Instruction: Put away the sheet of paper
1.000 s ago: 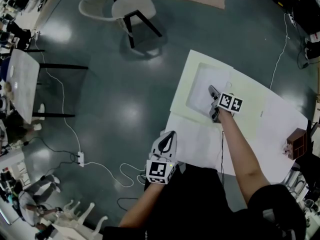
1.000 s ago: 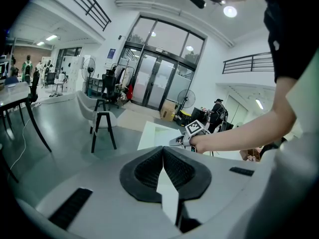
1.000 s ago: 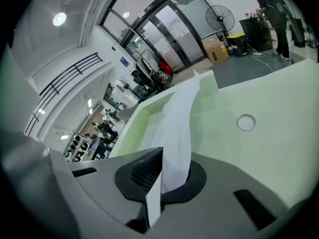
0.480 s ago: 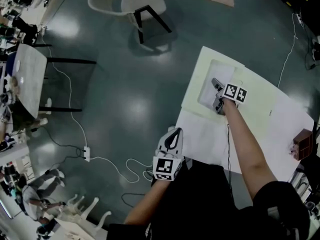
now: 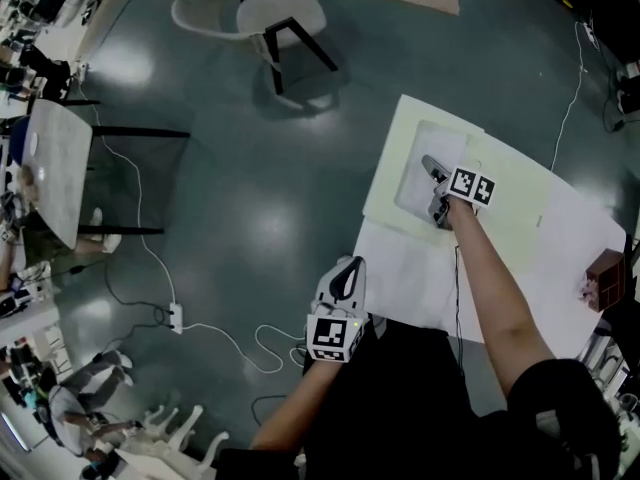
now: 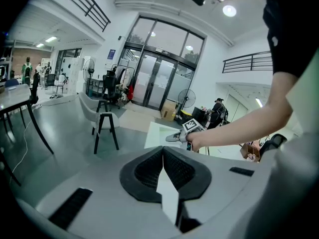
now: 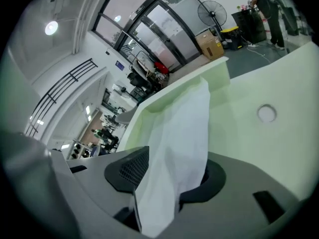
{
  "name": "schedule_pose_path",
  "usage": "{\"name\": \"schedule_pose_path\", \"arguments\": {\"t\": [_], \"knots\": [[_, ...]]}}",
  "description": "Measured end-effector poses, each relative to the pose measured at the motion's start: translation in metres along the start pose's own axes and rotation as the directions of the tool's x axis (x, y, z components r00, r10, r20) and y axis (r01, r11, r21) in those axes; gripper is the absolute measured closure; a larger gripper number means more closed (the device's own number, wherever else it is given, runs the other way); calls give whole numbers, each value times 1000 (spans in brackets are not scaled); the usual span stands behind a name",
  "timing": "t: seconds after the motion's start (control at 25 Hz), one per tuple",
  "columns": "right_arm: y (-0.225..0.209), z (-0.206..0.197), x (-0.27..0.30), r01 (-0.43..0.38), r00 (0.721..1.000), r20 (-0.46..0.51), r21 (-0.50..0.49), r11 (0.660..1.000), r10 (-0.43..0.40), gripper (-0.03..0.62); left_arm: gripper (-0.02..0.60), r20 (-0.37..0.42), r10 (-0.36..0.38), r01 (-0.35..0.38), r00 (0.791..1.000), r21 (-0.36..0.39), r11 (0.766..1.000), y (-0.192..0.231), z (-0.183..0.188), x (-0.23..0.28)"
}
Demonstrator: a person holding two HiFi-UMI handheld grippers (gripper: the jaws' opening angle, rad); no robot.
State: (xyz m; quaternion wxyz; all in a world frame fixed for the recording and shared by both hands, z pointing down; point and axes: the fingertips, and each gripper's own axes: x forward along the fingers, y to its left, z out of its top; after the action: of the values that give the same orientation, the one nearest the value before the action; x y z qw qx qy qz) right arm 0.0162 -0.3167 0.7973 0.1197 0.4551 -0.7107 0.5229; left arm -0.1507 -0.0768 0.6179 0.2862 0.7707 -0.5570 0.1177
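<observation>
pale green folder point(image 5: 505, 183) lies open flat on white table point(image 5: 585, 243), far left corner of it near the table edge; sheet of paper point(image 7: 185, 138) sits in the folder's left half, white on green, one end rising loose and crumpled up toward the right gripper point(image 5: 433, 188); right gripper's jaws have just been opening, they stand wide apart with the sheet draped between them, pads not pressing it; round snap button point(image 7: 266, 113) on the folder's bare green part beside the sheet; left gripper point(image 5: 343, 273) held off the near table edge by the person's body, jaws together, nothing seen in them; small brown box point(image 5: 605, 280) at the table's right edge, cut off by the frame, contents can't be made out; sheet's lower end is hidden behind the right gripper body, and in head view the gripper covers part of the sheet; grey chair point(image 5: 275, 13) on the floor well apart
</observation>
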Motion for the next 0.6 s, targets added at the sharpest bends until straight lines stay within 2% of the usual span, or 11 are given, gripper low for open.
{"name": "schedule_pose_path", "arguments": {"t": [0.16,0.24,0.4,0.6], "knots": [[-19,13,-34,117,992,45,-50,992,-115,367,577,-2,-57,57,998,11,998,-3,6,2],[-24,15,-55,146,989,45,-67,987,-143,364,577,0,-84,84,996,21,996,-5,12,0],[-32,8,-100,188,981,61,-42,981,-185,364,577,31,-115,113,993,40,993,-7,28,-14],[-21,-10,-143,188,981,61,-60,980,-185,364,577,97,-105,102,990,33,994,10,42,-31]]}}
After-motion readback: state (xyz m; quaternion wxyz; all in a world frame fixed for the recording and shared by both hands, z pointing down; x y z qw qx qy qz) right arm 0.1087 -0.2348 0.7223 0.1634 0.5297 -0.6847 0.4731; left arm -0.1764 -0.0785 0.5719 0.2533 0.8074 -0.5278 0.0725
